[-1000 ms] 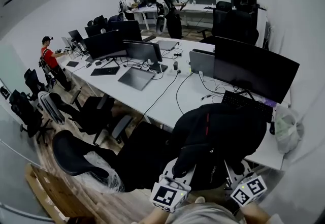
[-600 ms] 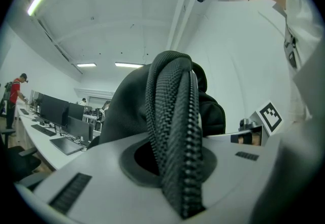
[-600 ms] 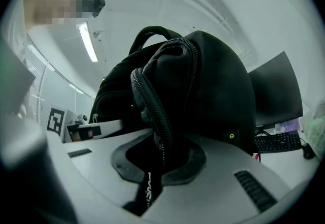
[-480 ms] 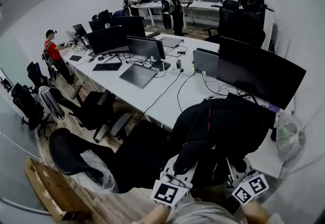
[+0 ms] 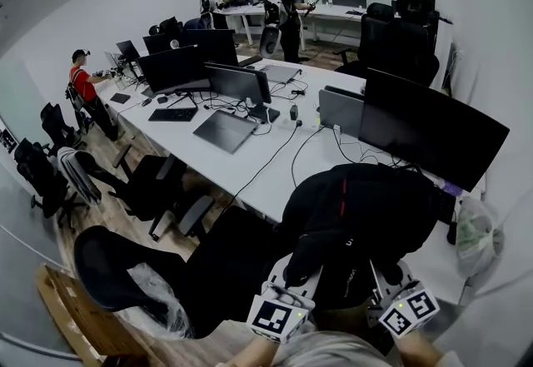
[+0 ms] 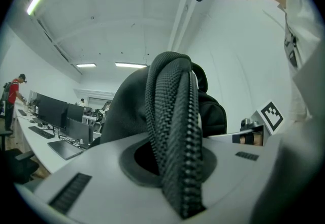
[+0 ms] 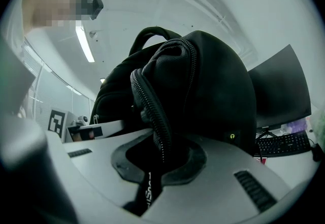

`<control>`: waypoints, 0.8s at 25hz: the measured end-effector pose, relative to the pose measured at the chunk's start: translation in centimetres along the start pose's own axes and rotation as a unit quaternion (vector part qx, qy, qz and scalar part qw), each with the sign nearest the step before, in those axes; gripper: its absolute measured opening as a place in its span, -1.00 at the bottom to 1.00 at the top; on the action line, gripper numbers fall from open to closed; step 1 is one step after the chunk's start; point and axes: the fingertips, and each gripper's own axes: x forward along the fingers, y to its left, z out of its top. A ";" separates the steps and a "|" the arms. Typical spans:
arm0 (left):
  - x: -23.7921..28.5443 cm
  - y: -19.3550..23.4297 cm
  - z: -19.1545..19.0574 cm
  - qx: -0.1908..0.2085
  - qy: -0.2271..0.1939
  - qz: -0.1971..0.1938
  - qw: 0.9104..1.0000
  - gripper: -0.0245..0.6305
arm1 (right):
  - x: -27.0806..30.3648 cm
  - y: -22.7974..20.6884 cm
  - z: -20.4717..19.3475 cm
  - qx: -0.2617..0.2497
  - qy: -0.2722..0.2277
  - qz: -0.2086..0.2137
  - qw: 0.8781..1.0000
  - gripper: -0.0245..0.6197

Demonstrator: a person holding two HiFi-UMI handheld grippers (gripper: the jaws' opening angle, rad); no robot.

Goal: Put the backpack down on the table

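white lettering on the backpack is too blurred to read; nothing else is legible.

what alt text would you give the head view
The left gripper and right gripper clamp a black backpack at the near end of a long white table lined with monitors. Office chairs stand along its left; people are farther back.

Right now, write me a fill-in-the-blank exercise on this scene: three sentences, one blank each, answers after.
The left hand-held gripper and the right hand-held gripper are both shut on a ____.
Its colour is ____.
Just behind it, on the white table, stands a large dark ____.
Missing words: backpack; black; monitor.
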 end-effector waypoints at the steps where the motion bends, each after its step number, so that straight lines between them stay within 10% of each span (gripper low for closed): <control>1: 0.5 0.6 0.0 -0.001 -0.001 -0.001 1.000 -0.81 | 0.7 -0.3 0.1 0.000 0.000 -0.002 1.000 -0.83; 20: 8.4 13.1 0.2 -0.011 -0.016 -0.013 1.000 -0.81 | 14.6 -4.0 1.6 -0.013 -0.006 -0.020 1.000 -0.83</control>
